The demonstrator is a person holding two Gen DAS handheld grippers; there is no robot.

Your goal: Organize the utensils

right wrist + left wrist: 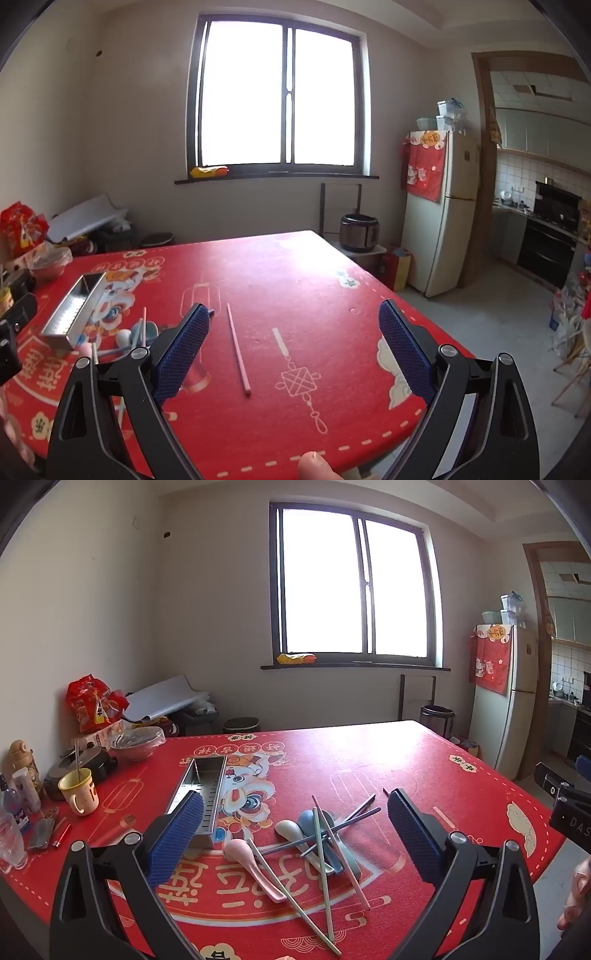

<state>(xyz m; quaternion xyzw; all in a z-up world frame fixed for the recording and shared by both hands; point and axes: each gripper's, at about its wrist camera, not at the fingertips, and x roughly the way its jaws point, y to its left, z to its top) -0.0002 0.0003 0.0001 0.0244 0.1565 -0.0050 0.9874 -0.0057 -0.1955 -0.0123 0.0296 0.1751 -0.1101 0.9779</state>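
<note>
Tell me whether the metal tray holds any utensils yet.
Empty as far as shown. The metal tray shows only bare slotted metal inside, while the spoons and chopsticks lie piled on the tablecloth beside it.

In the left wrist view, lower centre, the utensil pile (317,838) is so crossed that the handles of the blue spoon (308,821) and white spoon (290,829) vanish under chopsticks. The left finger pad (177,834) covers the near end of the steel holder (201,794). At the left edge a clear bottle (9,834) is cut off. In the right wrist view, lower left, the right gripper's finger (183,350) hides most of the spoons, and the yellow mug (4,297) is cropped by the frame. Objects on the distant kitchen counter (511,201), right, are too small to identify.
</note>
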